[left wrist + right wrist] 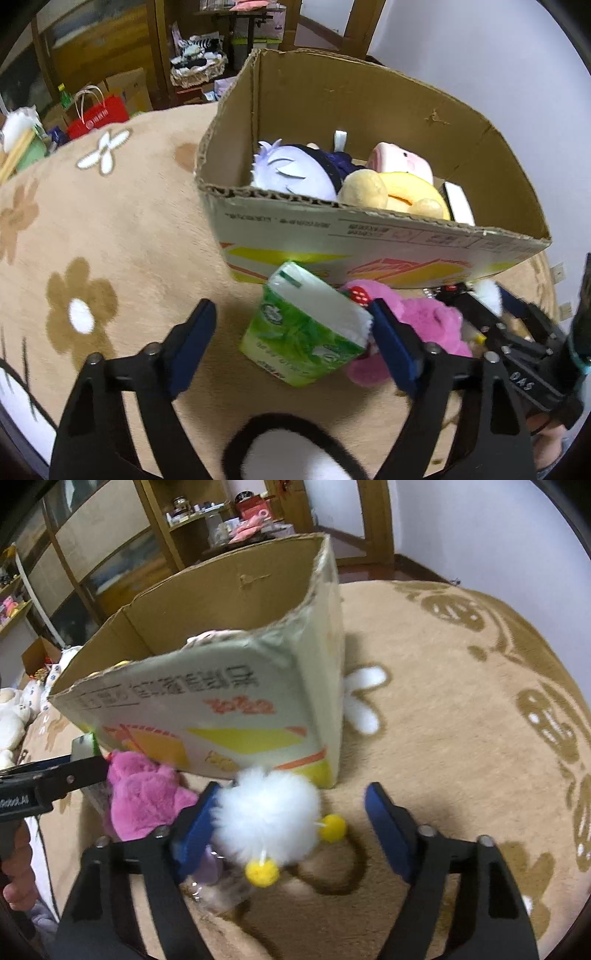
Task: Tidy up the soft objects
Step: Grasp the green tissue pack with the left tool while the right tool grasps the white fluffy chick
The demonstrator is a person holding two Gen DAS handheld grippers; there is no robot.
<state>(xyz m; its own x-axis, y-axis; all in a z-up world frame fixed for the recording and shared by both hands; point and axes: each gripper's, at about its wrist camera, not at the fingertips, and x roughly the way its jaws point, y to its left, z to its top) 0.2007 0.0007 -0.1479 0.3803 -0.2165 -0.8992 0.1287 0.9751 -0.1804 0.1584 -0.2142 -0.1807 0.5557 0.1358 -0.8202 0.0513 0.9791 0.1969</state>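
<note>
A green tissue pack (295,339) lies tilted on the beige rug in front of a cardboard box (369,236). My left gripper (291,308) is open around the pack: its right finger (395,347) touches the pack's edge and the other stands clear. A pink plush (424,325) lies just right of the pack. A white fluffy toy (266,819) with yellow pompoms sits between the fingers of my open right gripper (291,790), against the left finger only. In the box lie a purple-white plush (291,173), a yellow duck (399,192) and a pink toy (402,158).
The flowered beige rug (110,229) spreads left of the box and, in the right wrist view, to its right. A red bag (98,114), a basket of socks (199,62) and wooden shelves stand behind. White plush toys (11,716) lie at the far left.
</note>
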